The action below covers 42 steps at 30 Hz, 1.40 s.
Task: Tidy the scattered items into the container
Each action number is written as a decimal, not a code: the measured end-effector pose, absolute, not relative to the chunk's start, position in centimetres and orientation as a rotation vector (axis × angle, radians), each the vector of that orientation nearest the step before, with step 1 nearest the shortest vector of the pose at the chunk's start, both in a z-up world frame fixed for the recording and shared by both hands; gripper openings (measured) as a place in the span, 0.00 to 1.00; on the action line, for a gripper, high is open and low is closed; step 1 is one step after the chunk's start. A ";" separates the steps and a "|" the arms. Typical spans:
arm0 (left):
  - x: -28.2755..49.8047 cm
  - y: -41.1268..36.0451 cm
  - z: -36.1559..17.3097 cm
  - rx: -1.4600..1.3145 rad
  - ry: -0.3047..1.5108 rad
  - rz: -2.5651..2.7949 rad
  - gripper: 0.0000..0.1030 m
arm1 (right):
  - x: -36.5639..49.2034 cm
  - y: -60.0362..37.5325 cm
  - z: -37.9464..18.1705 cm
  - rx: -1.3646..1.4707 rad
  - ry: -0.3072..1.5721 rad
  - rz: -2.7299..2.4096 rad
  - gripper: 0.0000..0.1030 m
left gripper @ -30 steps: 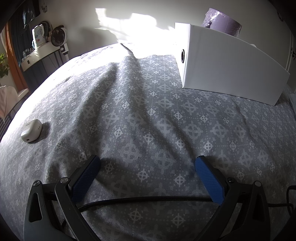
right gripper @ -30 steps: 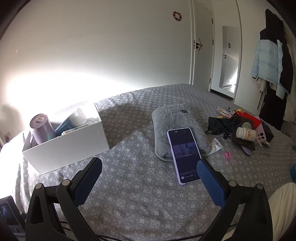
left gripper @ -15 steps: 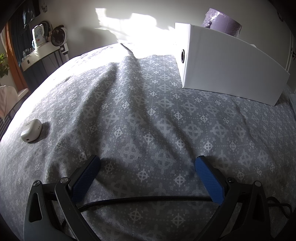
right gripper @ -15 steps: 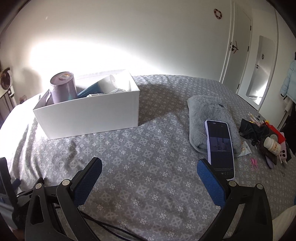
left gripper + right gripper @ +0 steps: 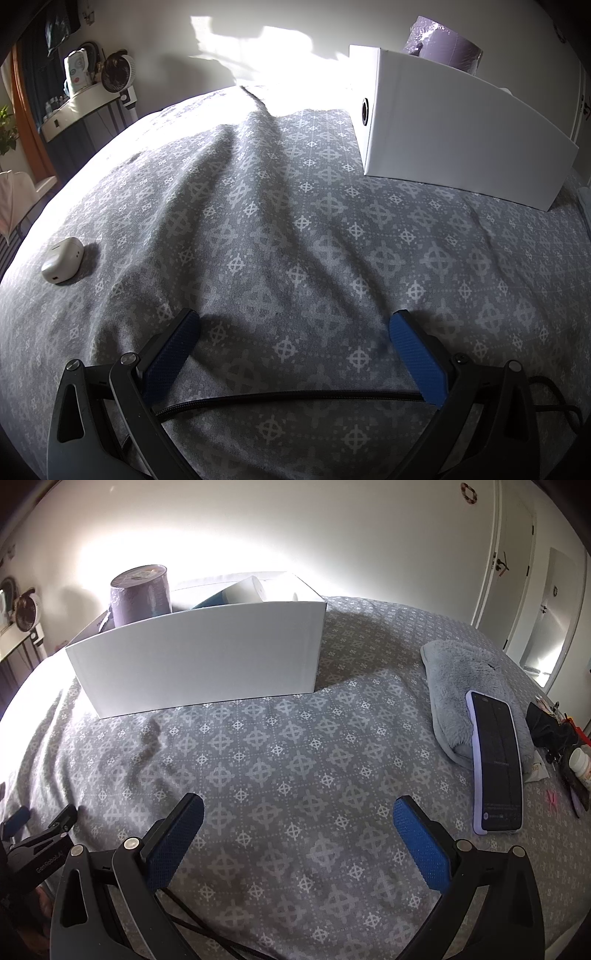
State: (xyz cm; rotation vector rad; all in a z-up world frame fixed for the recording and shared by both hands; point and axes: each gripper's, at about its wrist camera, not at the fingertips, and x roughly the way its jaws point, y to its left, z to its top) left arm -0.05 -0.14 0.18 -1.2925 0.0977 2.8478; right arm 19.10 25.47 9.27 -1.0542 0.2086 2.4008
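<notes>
On bed: grey cross-patterned bedspread (image 5: 280, 746) was seen under both grippers.
Left gripper (image 5: 293, 330): blue-padded fingers were spread wide, nothing held, low over the bedspread.
Right gripper (image 5: 297, 814): spread wide as well, nothing held.
Container: white rectangular cardboard box (image 5: 199, 664) was placed ahead of the right gripper; purple cylindrical tub (image 5: 142, 590) and white roll (image 5: 245, 590) were seen inside.
Loose items: small white earbud case (image 5: 61, 260) far left of the left gripper; black phone in lilac case (image 5: 496, 764) was propped on a grey fluffy pouch (image 5: 465, 686), right of the right gripper.

The white box (image 5: 199, 664) wall hides the lower parts of its contents; the clutter (image 5: 569, 746) is cut off.
</notes>
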 end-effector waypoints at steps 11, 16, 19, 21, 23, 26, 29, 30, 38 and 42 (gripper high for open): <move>-0.1 -0.1 0.2 -1.292 0.099 2.846 1.00 | 17.8 25.6 3.6 -1.182 0.235 2.401 1.00; -0.1 -0.1 0.2 -1.291 0.098 2.845 1.00 | 18.1 25.4 3.9 -1.157 0.217 2.406 1.00; 0.0 -0.1 0.2 -1.290 0.099 2.845 1.00 | 18.3 25.3 3.9 -1.155 0.214 2.407 1.00; -0.1 -0.2 0.2 -1.291 0.099 2.844 1.00 | 18.4 25.3 3.9 -1.154 0.219 2.409 1.00; 0.0 -0.1 0.2 -1.290 0.100 2.844 1.00 | 18.4 25.3 3.9 -1.154 0.222 2.410 1.00; 0.0 -0.1 0.2 -1.290 0.100 2.843 1.00 | 18.4 25.2 3.8 -1.156 0.224 2.411 1.00; -0.1 -0.2 0.2 -1.290 0.100 2.843 1.00 | 18.4 25.2 3.9 -1.156 0.225 2.411 1.00; 0.0 -0.1 0.2 -1.290 0.100 2.843 1.00 | 18.4 25.3 3.9 -1.156 0.226 2.411 1.00; -0.1 -0.2 0.2 -1.287 0.108 2.839 1.00 | 18.4 25.2 3.9 -1.156 0.226 2.411 1.00; -0.1 -0.2 0.2 -1.285 0.111 2.833 1.00 | 18.4 25.2 3.9 -1.156 0.226 2.410 1.00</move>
